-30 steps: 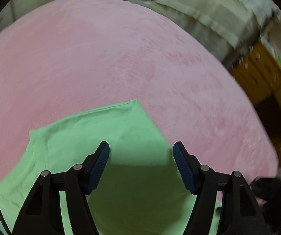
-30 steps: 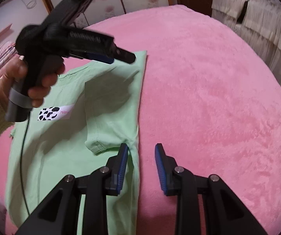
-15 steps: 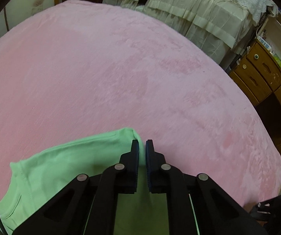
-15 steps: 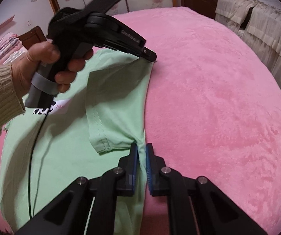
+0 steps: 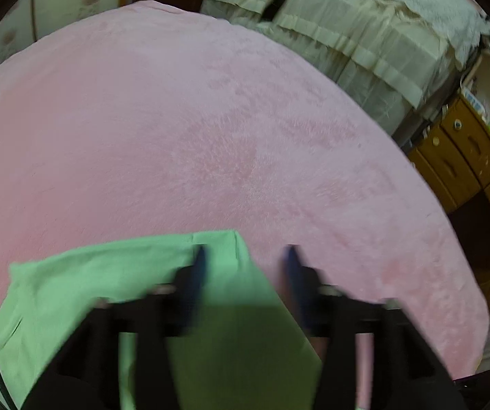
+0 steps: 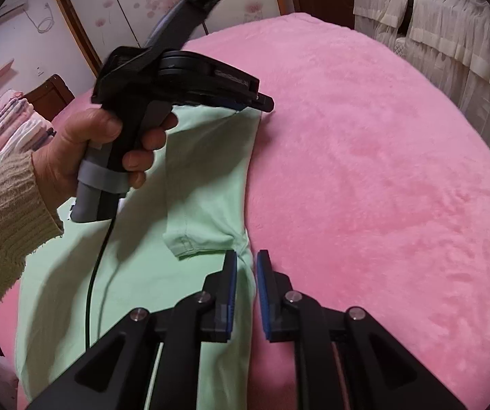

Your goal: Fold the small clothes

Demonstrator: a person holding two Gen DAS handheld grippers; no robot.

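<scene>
A light green T-shirt [image 6: 207,184] lies on the pink blanket [image 6: 364,157], its right sleeve folded in over the body. My left gripper [image 5: 245,256] is open, blurred, just above the shirt's top right corner [image 5: 217,249]. In the right wrist view the left gripper [image 6: 262,102] hovers over that same corner, held by a hand. My right gripper [image 6: 246,266] has its jaws a small gap apart over the shirt's right edge by the armpit, not pinching the cloth.
The pink blanket [image 5: 193,130] covers a wide bed. A cream sofa cover [image 5: 364,27] and wooden drawers [image 5: 457,157] stand beyond the right edge. Wardrobe doors [image 6: 162,3] and stacked bedding [image 6: 9,126] are at the far left.
Both grippers were shut on the shirt's right edge half a second ago. Now both have opened and let the cloth go; the left has lifted off the corner.
</scene>
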